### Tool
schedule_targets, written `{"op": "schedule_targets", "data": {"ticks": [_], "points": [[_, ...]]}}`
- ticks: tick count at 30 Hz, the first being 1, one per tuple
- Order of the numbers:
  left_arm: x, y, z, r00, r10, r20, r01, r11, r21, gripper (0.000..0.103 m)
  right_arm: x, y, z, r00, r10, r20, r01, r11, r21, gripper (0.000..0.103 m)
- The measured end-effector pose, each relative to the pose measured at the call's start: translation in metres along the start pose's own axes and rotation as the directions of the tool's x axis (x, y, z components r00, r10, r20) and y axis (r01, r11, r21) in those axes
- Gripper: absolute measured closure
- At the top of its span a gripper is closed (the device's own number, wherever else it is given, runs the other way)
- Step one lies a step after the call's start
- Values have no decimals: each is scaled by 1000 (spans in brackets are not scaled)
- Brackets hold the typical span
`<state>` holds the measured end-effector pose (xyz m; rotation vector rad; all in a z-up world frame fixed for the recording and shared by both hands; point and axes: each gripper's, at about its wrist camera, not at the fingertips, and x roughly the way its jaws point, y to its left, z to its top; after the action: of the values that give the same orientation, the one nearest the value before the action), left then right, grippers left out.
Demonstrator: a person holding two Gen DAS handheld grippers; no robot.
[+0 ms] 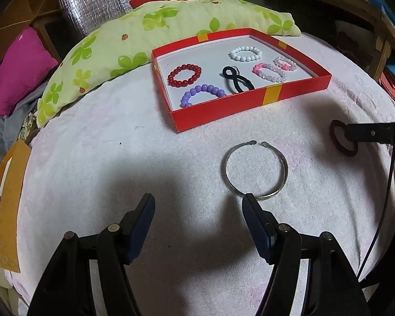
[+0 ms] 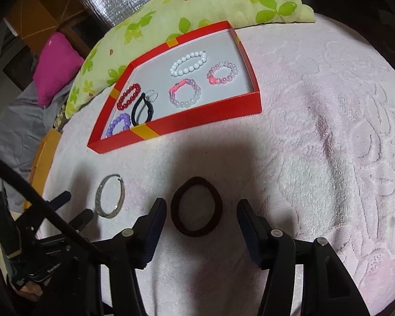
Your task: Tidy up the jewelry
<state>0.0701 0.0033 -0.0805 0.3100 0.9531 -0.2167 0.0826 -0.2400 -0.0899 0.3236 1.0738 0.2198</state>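
A red box (image 1: 223, 110) (image 2: 205, 117) on the pale pink towel holds several bead bracelets and a black hair tie (image 1: 237, 80) (image 2: 142, 109). A silver open bangle (image 1: 255, 169) (image 2: 110, 196) lies on the towel just ahead of my left gripper (image 1: 198, 204), which is open and empty; its right fingertip (image 1: 248, 200) is at the bangle's near rim. A dark maroon hair tie (image 2: 196, 206) (image 1: 342, 138) lies on the towel between the open fingers of my right gripper (image 2: 201, 206), a little ahead of their tips.
A green floral pillow (image 1: 144, 39) (image 2: 197, 8) lies behind the box, with a magenta cushion (image 1: 21, 68) at the left. An orange box (image 1: 8, 205) sits at the towel's left edge. A black cable (image 1: 392, 173) hangs at the right.
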Motion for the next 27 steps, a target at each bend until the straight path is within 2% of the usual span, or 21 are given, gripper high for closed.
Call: {"op": "schedule_targets", "data": {"ticks": [4,16,18,19,21,22,23,27], "points": [[0,-1,0,1000,4,-7,-4,1000,0,34,4,7,-4,1000,-28,4,28,998,-49,37],[5,-5,1,1000,-9,-27,9,1000,-4,34,14,29,-15,984,-170,52,178,961,-211,37],[5,-6,1,999,-29,-28,28,999,-15,34,15,32,-17,978,-194,70,205,953,-225,41],[5,-6,1,999,-38,-29,37,999,-18,34,15,33,-18,974,-210,82,224,947,-230,46],[5,-7,0,998,-48,-33,47,999,-21,33,14,34,-19,968,-228,102,246,940,-235,57],[6,-7,0,998,-47,-36,46,999,-22,34,13,35,-19,964,-238,120,261,935,-239,68],[7,-8,-1,998,-46,-39,46,999,-24,33,13,35,-19,957,-255,135,282,927,-246,75],[8,-7,1,997,-61,-46,59,997,-45,34,14,34,-17,948,-279,156,309,922,-232,77]]}}
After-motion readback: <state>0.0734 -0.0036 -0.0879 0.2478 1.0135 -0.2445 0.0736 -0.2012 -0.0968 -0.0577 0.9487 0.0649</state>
